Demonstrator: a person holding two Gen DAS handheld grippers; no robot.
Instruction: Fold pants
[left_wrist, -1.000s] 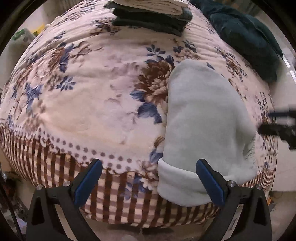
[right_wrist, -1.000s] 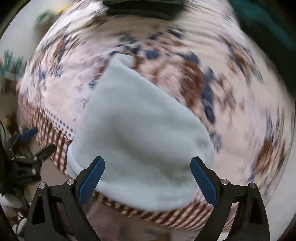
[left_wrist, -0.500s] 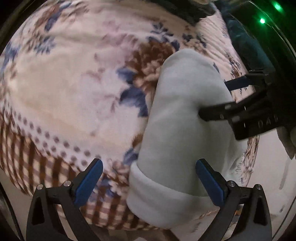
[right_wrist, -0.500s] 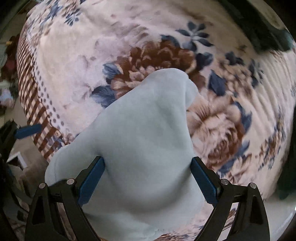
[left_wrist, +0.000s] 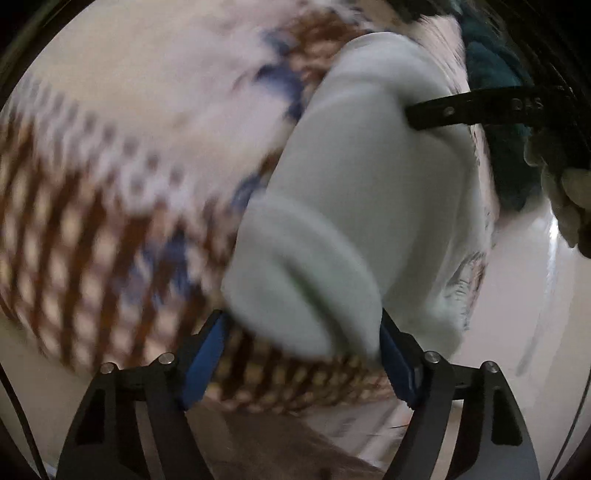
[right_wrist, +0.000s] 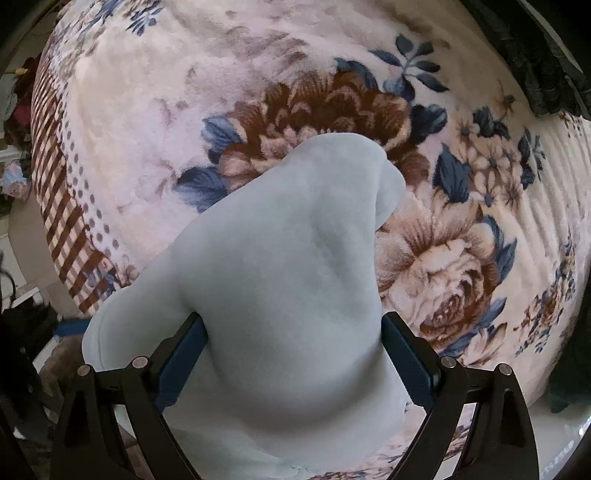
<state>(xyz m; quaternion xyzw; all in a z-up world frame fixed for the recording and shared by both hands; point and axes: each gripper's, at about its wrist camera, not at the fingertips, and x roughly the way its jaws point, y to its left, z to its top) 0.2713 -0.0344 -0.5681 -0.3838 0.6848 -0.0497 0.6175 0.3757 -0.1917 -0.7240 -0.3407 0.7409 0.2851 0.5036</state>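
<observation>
Pale blue fleece pants (right_wrist: 288, 277) lie folded lengthwise on a floral blanket, their thick cuffed end (left_wrist: 303, 273) hanging at the bed's striped edge. My left gripper (left_wrist: 301, 354) straddles that cuffed end and its jaws are closing; the blurred fabric reaches both blue pads. My right gripper (right_wrist: 293, 354) points steeply down over the middle of the pants, jaws wide, with the fleece bulging between its pads. In the left wrist view one black finger (left_wrist: 443, 112) of the right gripper digs into the pants' far side, held by a gloved hand (left_wrist: 565, 199).
The floral blanket (right_wrist: 147, 110) covers the bed, with a brown striped border (right_wrist: 55, 184) along its near edge. A dark teal garment (left_wrist: 495, 74) lies at the far right. Pale floor (left_wrist: 517, 295) shows past the bed's edge.
The left gripper dropped and rolled toward the cuffed end, and its jaws narrowed around it. The right gripper came down over the pants' middle, then stayed put.
</observation>
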